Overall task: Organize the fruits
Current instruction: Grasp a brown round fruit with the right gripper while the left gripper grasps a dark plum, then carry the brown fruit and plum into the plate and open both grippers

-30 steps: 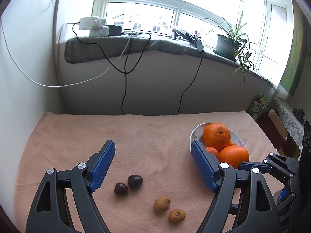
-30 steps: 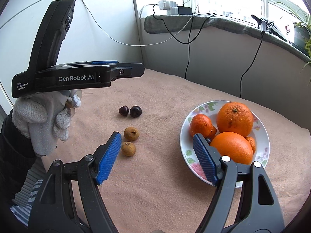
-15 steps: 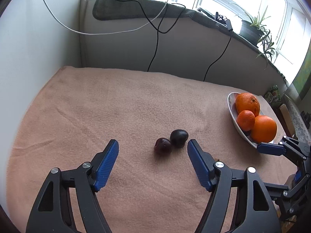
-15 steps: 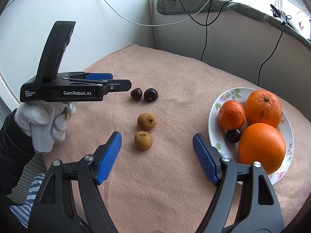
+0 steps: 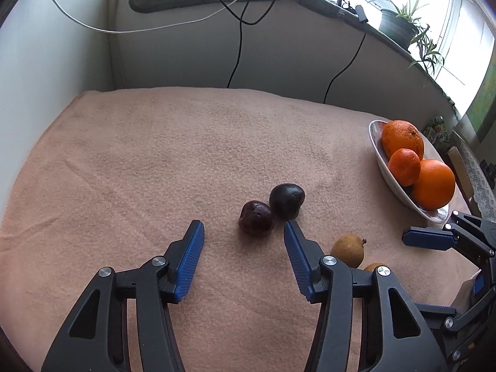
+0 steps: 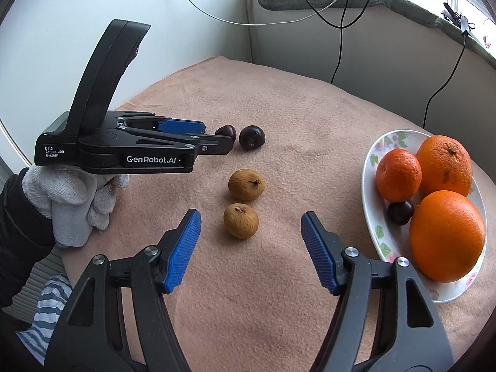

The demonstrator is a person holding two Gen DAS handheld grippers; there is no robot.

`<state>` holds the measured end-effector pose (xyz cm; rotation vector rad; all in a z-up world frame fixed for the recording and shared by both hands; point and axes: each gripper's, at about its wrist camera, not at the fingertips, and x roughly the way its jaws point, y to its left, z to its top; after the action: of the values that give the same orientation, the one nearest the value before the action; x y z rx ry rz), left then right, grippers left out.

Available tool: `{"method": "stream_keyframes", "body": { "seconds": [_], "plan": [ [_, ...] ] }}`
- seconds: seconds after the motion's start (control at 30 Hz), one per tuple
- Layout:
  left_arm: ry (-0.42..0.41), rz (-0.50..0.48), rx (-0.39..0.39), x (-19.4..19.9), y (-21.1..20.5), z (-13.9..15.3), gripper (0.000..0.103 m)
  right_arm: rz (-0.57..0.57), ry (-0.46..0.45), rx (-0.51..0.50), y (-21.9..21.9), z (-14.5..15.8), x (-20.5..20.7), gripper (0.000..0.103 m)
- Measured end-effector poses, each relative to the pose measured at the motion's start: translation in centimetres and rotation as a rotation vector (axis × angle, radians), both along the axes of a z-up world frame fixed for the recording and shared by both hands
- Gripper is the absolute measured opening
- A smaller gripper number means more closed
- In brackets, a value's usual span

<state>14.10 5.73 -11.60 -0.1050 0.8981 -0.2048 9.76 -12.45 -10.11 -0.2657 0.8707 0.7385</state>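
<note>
Two dark cherries lie side by side on the peach cloth: the nearer cherry (image 5: 256,218) and the farther cherry (image 5: 286,197). My left gripper (image 5: 243,228) is open, its tips just short of the nearer cherry (image 6: 225,130); the farther cherry (image 6: 251,137) lies beside it. Two brown longans (image 6: 246,184) (image 6: 241,220) lie in front of my open, empty right gripper (image 6: 249,220). A floral plate (image 6: 373,167) at the right holds two oranges (image 6: 444,165) (image 6: 446,235), a tangerine (image 6: 398,174) and a cherry (image 6: 400,212).
The cloth-covered table (image 5: 155,155) meets a white wall at the left and a grey wall behind, with cables (image 5: 238,40) hanging down it. A windowsill with a potted plant (image 5: 400,26) runs above. My gloved hand (image 6: 71,198) holds the left gripper.
My left gripper has come down and forward towards the two cherries, its tips now beside the nearer one. My right gripper has swung left from the plate towards the longans.
</note>
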Motion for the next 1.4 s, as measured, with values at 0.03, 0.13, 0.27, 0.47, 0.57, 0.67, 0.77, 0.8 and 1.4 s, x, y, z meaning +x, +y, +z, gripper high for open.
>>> {"method": "stream_keyframes", "body": {
  "seconds": [0.03,0.13,0.27,0.47,0.57,0.67,0.77,0.8,1.4],
  "plan": [
    [-0.002,-0.001,0.002,0.1,-0.1,0.0,0.048,0.0,0.004,0.0,0.1,-0.1,0.0,0.067],
    [0.001,-0.006,0.037,0.4,-0.6,-0.3,0.039,-0.003,0.01,0.002,0.3,-0.4,0.2,0.062],
    [-0.008,-0.018,0.046,0.4,-0.7,-0.3,0.031,-0.007,0.021,0.003,0.4,-0.8,0.4,0.054],
    [-0.009,-0.045,0.074,0.7,-1.3,-0.4,0.023,0.001,0.037,-0.004,0.5,-1.3,0.7,0.039],
    [-0.009,-0.045,0.066,0.8,-1.2,-0.3,0.022,0.016,0.047,-0.001,0.7,-1.5,0.9,0.033],
    [-0.014,-0.046,0.069,0.7,-1.3,-0.3,0.022,0.023,0.034,-0.008,0.9,-1.4,0.6,0.028],
    [-0.012,-0.047,0.059,0.5,-1.2,-0.3,0.022,0.025,0.031,-0.005,0.9,-1.3,0.5,0.028],
    [-0.012,-0.045,0.053,0.5,-1.1,-0.3,0.022,0.022,0.027,-0.001,0.8,-1.2,0.5,0.028],
    [-0.093,-0.063,-0.078,-2.0,-1.2,3.7,0.022,-0.125,-0.136,0.076,-4.9,5.0,0.1,0.027]
  ]
}}
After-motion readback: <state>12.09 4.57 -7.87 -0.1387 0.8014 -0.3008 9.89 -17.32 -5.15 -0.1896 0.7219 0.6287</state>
